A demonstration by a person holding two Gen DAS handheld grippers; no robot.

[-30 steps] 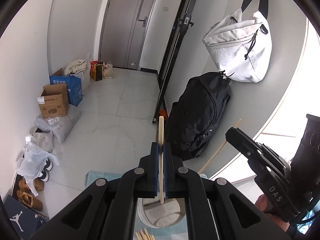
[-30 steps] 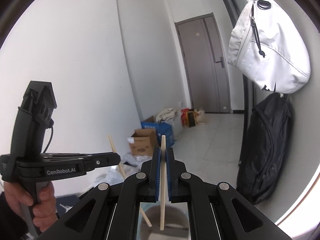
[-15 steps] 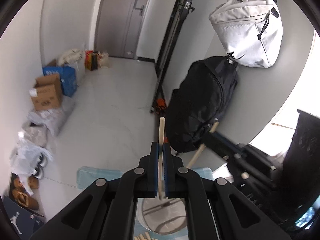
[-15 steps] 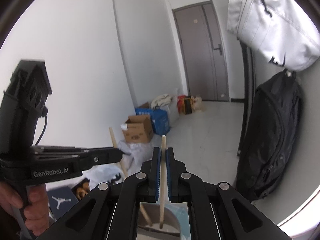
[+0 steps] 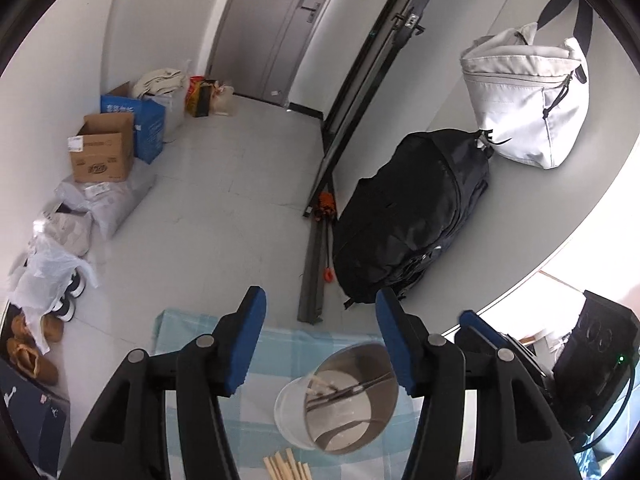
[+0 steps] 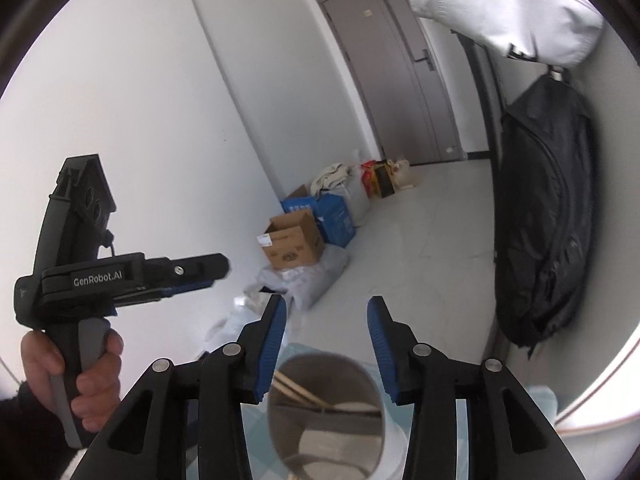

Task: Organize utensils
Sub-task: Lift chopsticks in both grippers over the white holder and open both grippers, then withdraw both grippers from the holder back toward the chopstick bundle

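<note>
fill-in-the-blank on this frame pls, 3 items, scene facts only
1. The metal cup stands on a checked ____.
2. Both grippers, left and right, hold ____ between their fingers.
3. More loose chopsticks lie on the cloth ____ the cup.

Missing words: cloth; nothing; beside

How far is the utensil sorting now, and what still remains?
Done: wooden chopsticks lie inside the round metal container. In hand: nothing; the left gripper and right gripper are opening, empty between the jaws. Left: a bundle of loose wooden sticks on the blue checked cloth.
</note>
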